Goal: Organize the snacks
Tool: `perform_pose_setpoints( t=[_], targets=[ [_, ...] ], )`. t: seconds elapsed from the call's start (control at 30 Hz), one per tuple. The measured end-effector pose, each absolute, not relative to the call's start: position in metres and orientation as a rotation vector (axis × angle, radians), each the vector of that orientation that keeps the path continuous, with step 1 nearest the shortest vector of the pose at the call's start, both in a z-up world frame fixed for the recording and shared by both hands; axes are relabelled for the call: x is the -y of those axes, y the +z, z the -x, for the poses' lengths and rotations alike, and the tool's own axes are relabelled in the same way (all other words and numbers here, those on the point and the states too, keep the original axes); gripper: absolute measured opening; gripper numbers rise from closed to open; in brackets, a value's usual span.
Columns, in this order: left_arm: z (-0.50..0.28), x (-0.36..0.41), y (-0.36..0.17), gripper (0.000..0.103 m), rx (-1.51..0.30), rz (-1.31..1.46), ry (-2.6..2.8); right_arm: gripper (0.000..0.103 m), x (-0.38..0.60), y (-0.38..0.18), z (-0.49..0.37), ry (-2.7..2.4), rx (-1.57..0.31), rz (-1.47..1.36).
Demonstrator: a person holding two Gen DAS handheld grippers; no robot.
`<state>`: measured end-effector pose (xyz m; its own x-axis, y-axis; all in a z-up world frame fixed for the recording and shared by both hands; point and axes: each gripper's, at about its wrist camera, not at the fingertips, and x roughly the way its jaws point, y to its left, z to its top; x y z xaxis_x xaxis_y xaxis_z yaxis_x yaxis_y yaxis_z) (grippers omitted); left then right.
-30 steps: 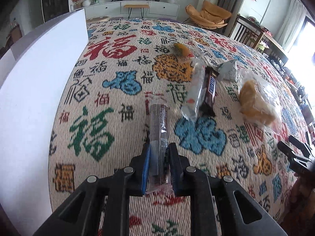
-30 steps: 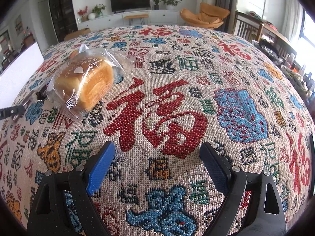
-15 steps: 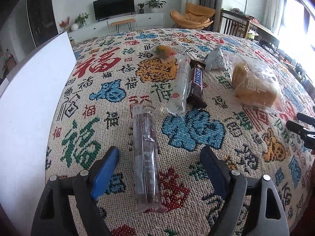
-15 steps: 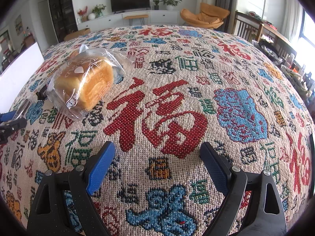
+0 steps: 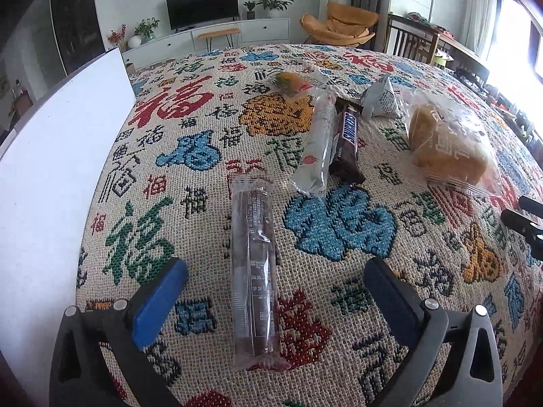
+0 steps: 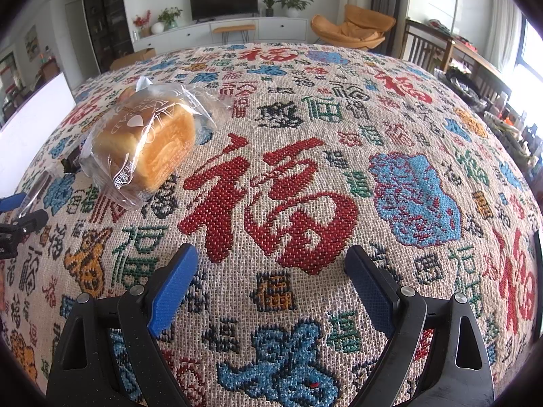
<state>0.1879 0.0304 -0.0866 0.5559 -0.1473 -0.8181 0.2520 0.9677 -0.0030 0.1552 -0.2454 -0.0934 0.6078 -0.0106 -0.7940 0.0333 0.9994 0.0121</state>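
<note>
A long dark snack stick in a clear wrapper [image 5: 253, 264] lies flat on the patterned tablecloth [image 5: 190, 156], between the fingers of my left gripper [image 5: 275, 269]. Its jaws are opening and the pads stand well clear of the wrapper on both sides. Beyond it lie a long white pack [image 5: 317, 146] and a Snickers bar [image 5: 348, 139] side by side, then a grey triangular pack [image 5: 381, 101], an orange-yellow snack [image 5: 290, 83] and a wrapped bread loaf [image 5: 448, 146]. My right gripper [image 6: 271, 257] hangs open over bare cloth, with the bread loaf [image 6: 146, 146] to its far left.
A tall white board [image 5: 51, 156] stands along the table's left edge. Wooden chairs [image 6: 427, 51] and a cluttered side table sit past the right edge. The other gripper's tip [image 5: 522, 217] shows at the right of the left wrist view.
My left gripper went from shut on the dark snack stick to wide open, leaving the stick on the cloth. The right gripper stayed still.
</note>
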Motion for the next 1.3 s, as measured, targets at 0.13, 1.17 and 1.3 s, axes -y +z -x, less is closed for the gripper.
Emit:
perform_pose_setpoints(
  t=[0.13,1.17,1.3],
  targets=[
    [-0.188,-0.03,-0.087,0.103,-0.953,-0.119,-0.236,0.092,0.245,-0.093,-0.155,-0.025,-0.917,-0.026],
    [-0.187,-0.03,-0.087,0.103,-0.953,-0.119,-0.237,0.091,0.203,-0.022,-0.193,0.043,-0.81,-0.334],
    [-0.188,-0.031,-0.087,0.103,-0.953,-0.118,-0.237,0.091,0.149,-0.045,-0.252,-0.118,-0.95,-0.203]
  ],
)
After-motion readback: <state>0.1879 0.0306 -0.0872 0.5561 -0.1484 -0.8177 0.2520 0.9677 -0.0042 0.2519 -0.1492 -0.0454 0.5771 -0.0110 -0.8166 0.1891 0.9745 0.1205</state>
